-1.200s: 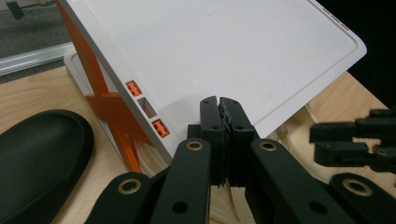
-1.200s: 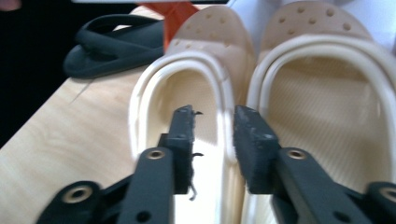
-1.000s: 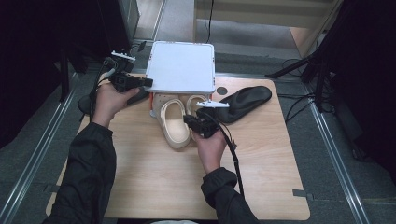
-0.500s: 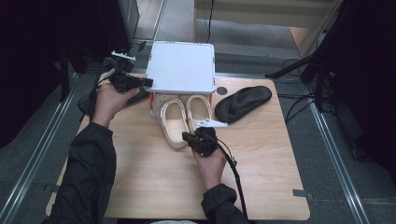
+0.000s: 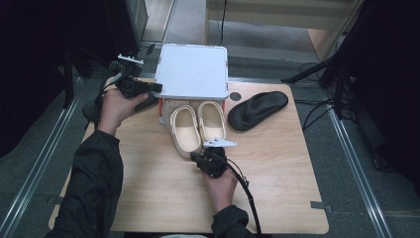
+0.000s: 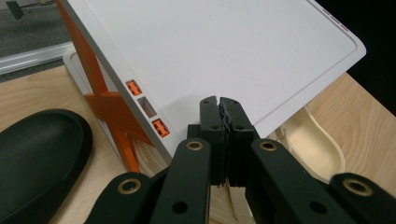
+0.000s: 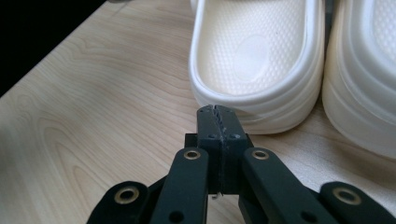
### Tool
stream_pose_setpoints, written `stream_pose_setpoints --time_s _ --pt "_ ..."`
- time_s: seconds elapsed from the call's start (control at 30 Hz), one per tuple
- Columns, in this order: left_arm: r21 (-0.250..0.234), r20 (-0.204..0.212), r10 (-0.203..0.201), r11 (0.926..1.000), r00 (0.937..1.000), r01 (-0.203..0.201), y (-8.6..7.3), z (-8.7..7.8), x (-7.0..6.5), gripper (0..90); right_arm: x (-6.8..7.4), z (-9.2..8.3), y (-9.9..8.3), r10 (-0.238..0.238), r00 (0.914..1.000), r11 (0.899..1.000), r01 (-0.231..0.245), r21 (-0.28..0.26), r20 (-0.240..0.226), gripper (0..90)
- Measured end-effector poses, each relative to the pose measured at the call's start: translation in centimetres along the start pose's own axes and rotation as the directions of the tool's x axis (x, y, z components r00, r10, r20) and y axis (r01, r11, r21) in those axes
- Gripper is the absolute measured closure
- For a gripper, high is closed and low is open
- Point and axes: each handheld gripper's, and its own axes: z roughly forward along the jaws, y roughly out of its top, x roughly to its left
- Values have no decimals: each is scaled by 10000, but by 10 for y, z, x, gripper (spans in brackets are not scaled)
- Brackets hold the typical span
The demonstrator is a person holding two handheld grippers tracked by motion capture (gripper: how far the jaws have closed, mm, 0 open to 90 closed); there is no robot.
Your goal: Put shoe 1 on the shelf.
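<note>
Wooden and pale, the table (image 5: 148,188) is sitting on a grey floor with dark cabinets standing along both sides. Largest on it is the white box lid (image 5: 192,70), tilting up at the far edge over an orange-trimmed box, with the toes of two cream clogs tucked under it. To the right of the lid a black slipper (image 5: 257,109) is lying on its own, and another black slipper (image 6: 37,154) is resting at the left of the box. The left cream clog (image 5: 184,130) and the right cream clog (image 5: 212,121) are lying side by side, heels pointing toward the person.

The left gripper (image 5: 156,88) is hovering at the lid's near left corner; in the left gripper view its jaws are pressing flat together with nothing between them, tips just in front of the lid's edge, though I cannot tell whether they are touching it. The right gripper (image 5: 212,148) is sitting low over the table just beside the clogs' heels; in the right gripper view its jaws are likewise closed tight on nothing, tips right at the rounded heel of one clog (image 7: 257,60), seemingly just short of touching.
</note>
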Motion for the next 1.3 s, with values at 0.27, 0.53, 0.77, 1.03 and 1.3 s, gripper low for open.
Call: stream_pose_setpoints --time_s 0.27,0.53,0.77,1.03,1.3 --pt "12 38 -37 10000 10000 37 0 0 1 891 -2 10 6 45 10000 9998 -45 211 34 900" --pt "19 101 -75 10000 9999 75 0 1 -1 892 5 15 21 102 9999 9999 -101 68 -95 900" --pt "19 135 -84 10000 9999 84 0 1 0 892 9 25 34 82 10000 9998 -83 195 31 900" --pt "21 142 -65 10000 9999 64 0 1 -1 892 10 35 41 24 9997 9995 -32 316 253 900" --pt "15 95 -46 10000 9999 46 0 1 -1 892 5 46 52 133 9994 9994 -144 328 334 900"
